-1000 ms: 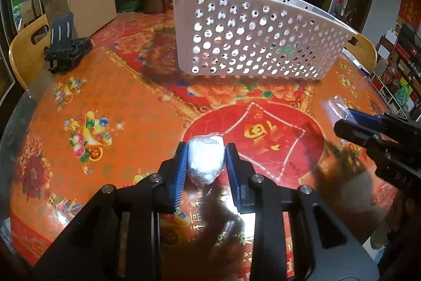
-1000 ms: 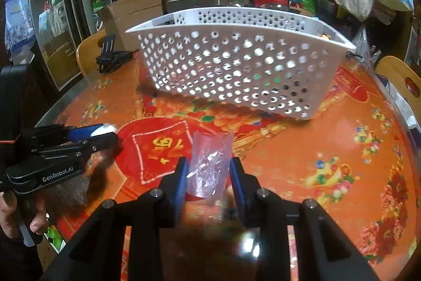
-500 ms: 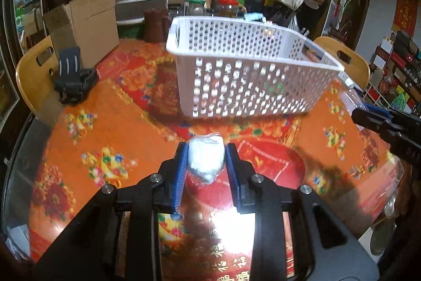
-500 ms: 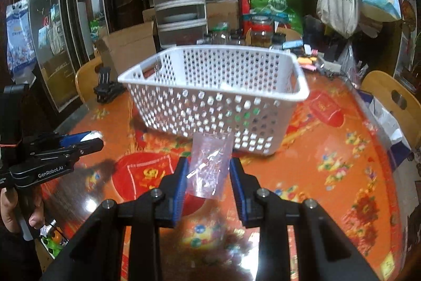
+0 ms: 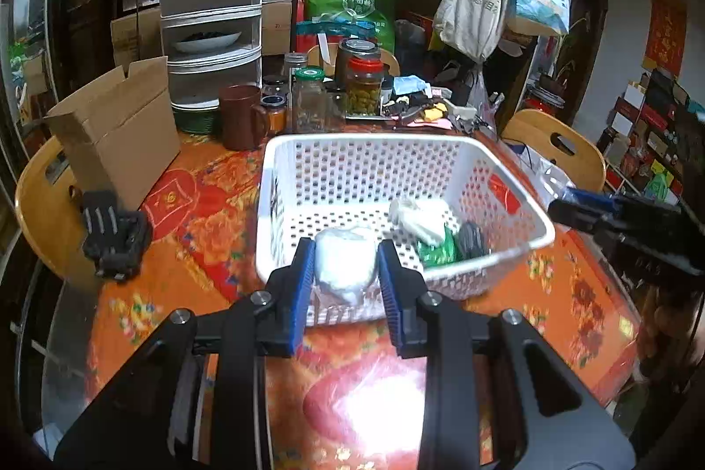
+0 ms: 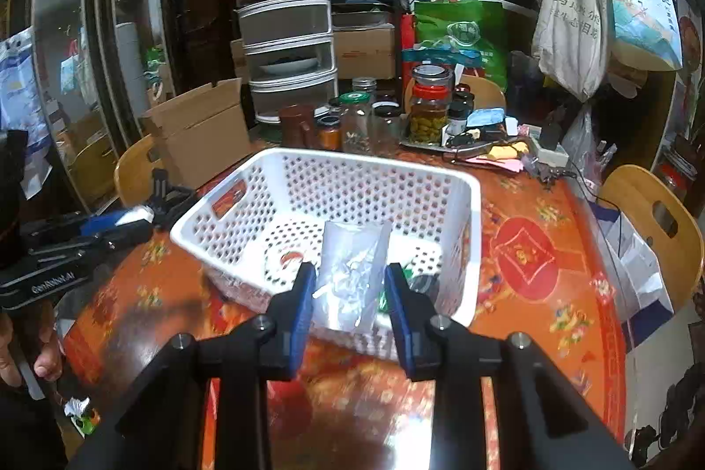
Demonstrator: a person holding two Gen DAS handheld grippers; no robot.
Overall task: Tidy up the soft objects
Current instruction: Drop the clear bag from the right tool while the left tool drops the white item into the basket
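A white perforated basket [image 5: 396, 146] stands on the red patterned table; it also shows in the right wrist view [image 6: 335, 161]. Inside lie a white wad [image 5: 418, 221], a green packet [image 5: 436, 249] and a dark object [image 5: 471, 238]. My left gripper [image 5: 346, 272] is shut on a white soft bundle [image 5: 346, 263], held above the basket's near rim. My right gripper [image 6: 352, 285] is shut on a clear plastic bag [image 6: 352, 272], held over the basket's near side. Each gripper shows in the other's view, the right [image 5: 573, 205] and the left [image 6: 128, 219].
Jars [image 5: 363, 84], a brown mug [image 5: 240, 117], a cardboard box [image 5: 114, 135] and a stacked white container [image 5: 211, 25] stand behind the basket. A black clamp device [image 5: 112, 234] lies at the table's left. Wooden chairs [image 5: 555, 148] stand around.
Both grippers have risen and moved toward the basket with their loads, from low before its wall to above its near rim, so its inside now shows.
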